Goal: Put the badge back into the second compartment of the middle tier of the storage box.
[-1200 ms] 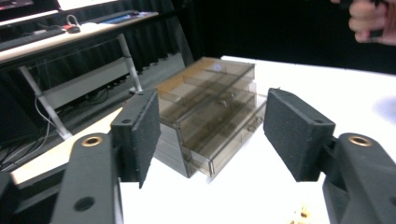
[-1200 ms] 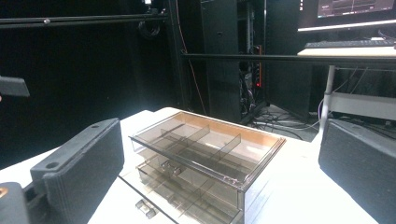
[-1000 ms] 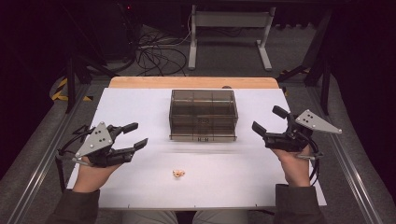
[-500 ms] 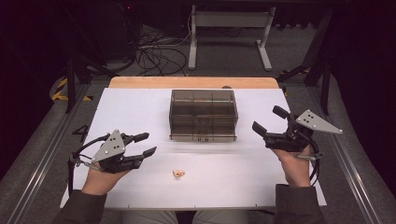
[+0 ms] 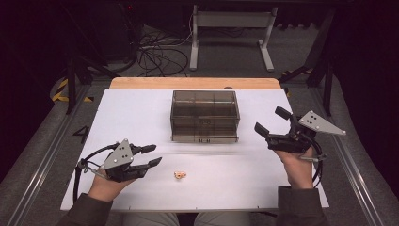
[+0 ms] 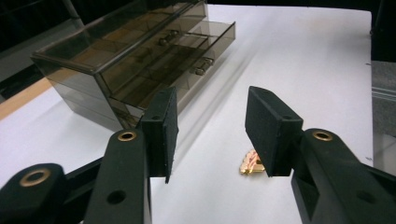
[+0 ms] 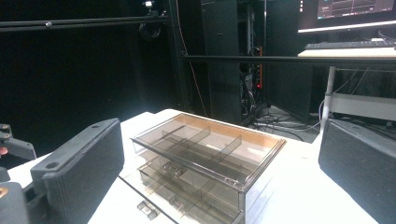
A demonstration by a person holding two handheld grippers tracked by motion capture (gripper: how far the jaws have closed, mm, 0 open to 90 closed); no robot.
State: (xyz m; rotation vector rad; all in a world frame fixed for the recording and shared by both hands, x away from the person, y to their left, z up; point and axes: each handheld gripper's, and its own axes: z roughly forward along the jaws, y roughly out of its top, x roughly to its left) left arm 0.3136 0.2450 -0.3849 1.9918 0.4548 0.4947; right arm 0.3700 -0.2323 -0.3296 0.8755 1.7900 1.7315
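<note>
The small gold-and-pink trinket (image 5: 179, 174) lies loose on the white desk (image 5: 141, 113), near the front edge and well short of the smoked-plastic drawer box (image 5: 205, 116) that stands at the middle of the desk. In my left gripper view the trinket (image 6: 252, 164) sits just past the right-hand pad, partly hidden by it and not between the two; nothing is gripped. My left gripper (image 5: 149, 156) hangs low beside the piece, jaws apart though they have just been closing, with only bare desk in the gap. By my reading the pick-up has not begun: the approach is nearly made, but the gripper must line up over the piece before it can clamp. The box's lower drawer (image 6: 196, 51) stands pulled out, its compartments looking empty from here, so a place appears ready. My right gripper (image 5: 270, 122) waits wide open just beside the box, holding nothing. Grasping, carrying, dropping in and shutting the drawer all seem left to do.
</note>
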